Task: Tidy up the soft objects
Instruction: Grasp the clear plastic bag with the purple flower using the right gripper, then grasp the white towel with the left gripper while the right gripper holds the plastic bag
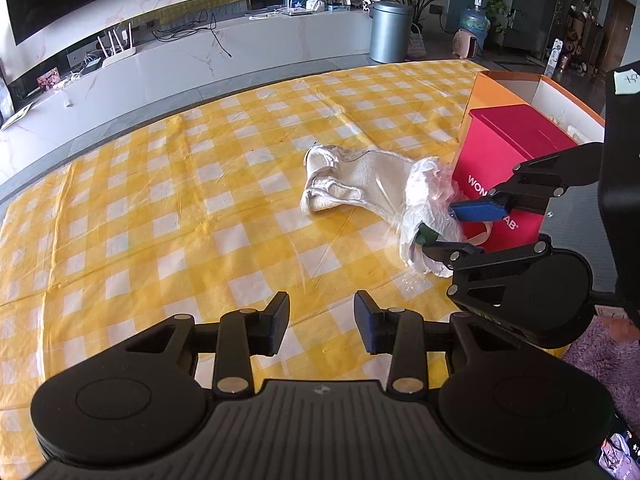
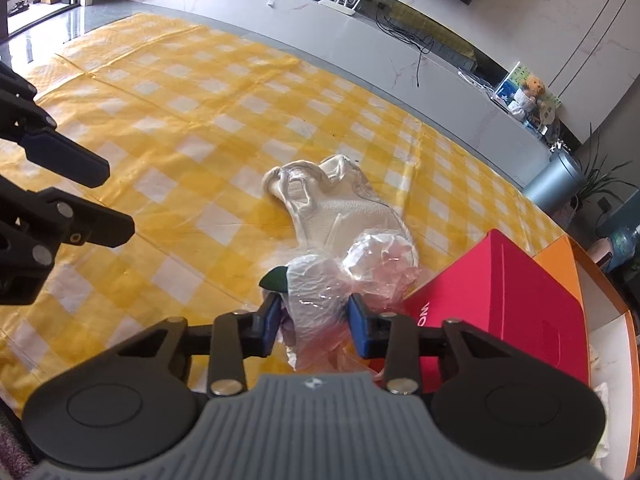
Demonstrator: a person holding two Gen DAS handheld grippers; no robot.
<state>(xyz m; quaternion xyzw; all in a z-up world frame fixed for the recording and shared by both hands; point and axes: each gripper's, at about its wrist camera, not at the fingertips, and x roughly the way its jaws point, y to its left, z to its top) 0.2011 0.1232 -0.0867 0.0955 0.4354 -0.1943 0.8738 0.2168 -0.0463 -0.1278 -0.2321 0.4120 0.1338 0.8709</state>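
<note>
From the left wrist view, the left gripper (image 1: 322,322) hangs over the yellow checked cloth (image 1: 180,208), its jaws moderately apart with nothing between them but bare cloth. Ahead and to the right lies a white towel (image 1: 352,184), rumpled, with a crinkled clear plastic bag (image 1: 426,200) touching its right end. The right gripper (image 1: 448,226) comes in from the right edge, its blue pad and green-tipped finger on either side of that bag. Just behind stands a red box (image 1: 516,152), inside an orange-rimmed carton (image 1: 504,80).

Now the right wrist view: the right gripper (image 2: 314,318) has the plastic bag (image 2: 320,292) between its blue pads (image 2: 358,326), both pads pressing the film, so it grips the bag at a narrowish spread. The towel (image 2: 340,204) stretches away beyond the bag, flat on the cloth (image 2: 180,120). The red box (image 2: 500,304) sits just right of the bag. The left gripper (image 2: 114,200) shows at the left edge, fingers apart, well clear of the towel.
</note>
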